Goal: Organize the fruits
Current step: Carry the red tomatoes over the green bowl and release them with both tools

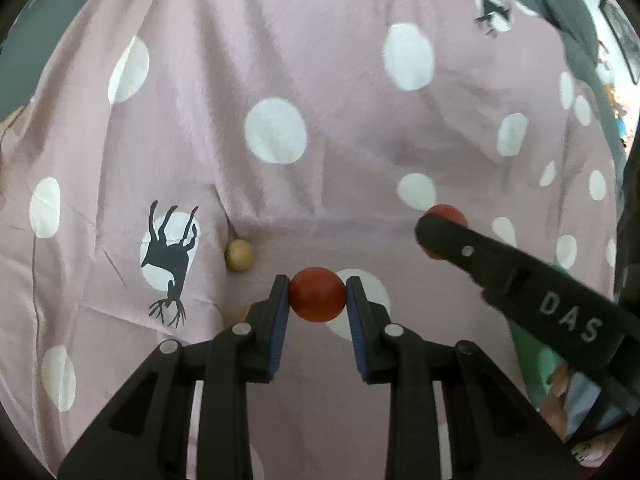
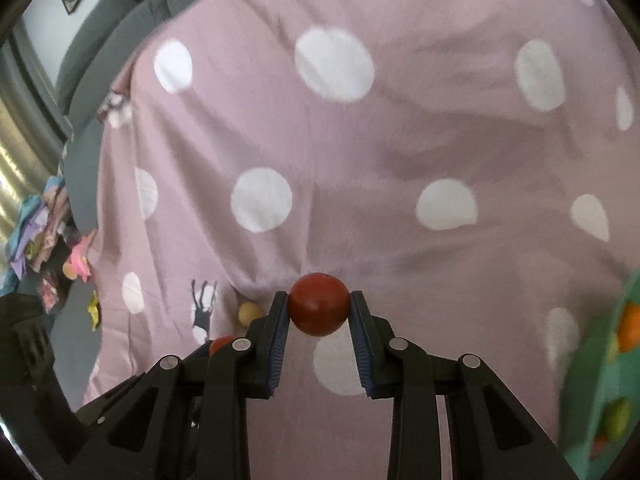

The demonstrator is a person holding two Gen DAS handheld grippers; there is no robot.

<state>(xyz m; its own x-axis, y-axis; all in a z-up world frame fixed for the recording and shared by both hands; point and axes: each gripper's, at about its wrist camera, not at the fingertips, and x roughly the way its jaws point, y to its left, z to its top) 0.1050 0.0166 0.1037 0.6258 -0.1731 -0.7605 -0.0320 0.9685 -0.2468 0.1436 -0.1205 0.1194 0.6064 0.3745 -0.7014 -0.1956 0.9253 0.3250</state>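
Note:
My left gripper (image 1: pixel 317 294) is shut on a red round fruit (image 1: pixel 317 295), held just above the pink dotted cloth (image 1: pixel 280 200). My right gripper (image 2: pixel 319 306) is shut on a second red round fruit (image 2: pixel 319 304); it shows in the left wrist view (image 1: pixel 446 216) behind the right gripper's black finger (image 1: pixel 500 264). A small tan fruit (image 1: pixel 239 255) lies on the cloth to the left of the left gripper and shows in the right wrist view (image 2: pixel 250 313). The left gripper's red fruit (image 2: pixel 221 345) peeks out at the lower left of the right wrist view.
A green tray (image 2: pixel 600 380) at the right edge holds an orange fruit (image 2: pixel 630 326) and a green fruit (image 2: pixel 616 418). Grey sofa cushions (image 2: pixel 104 52) border the cloth. Colourful clutter (image 2: pixel 36 224) lies at the left.

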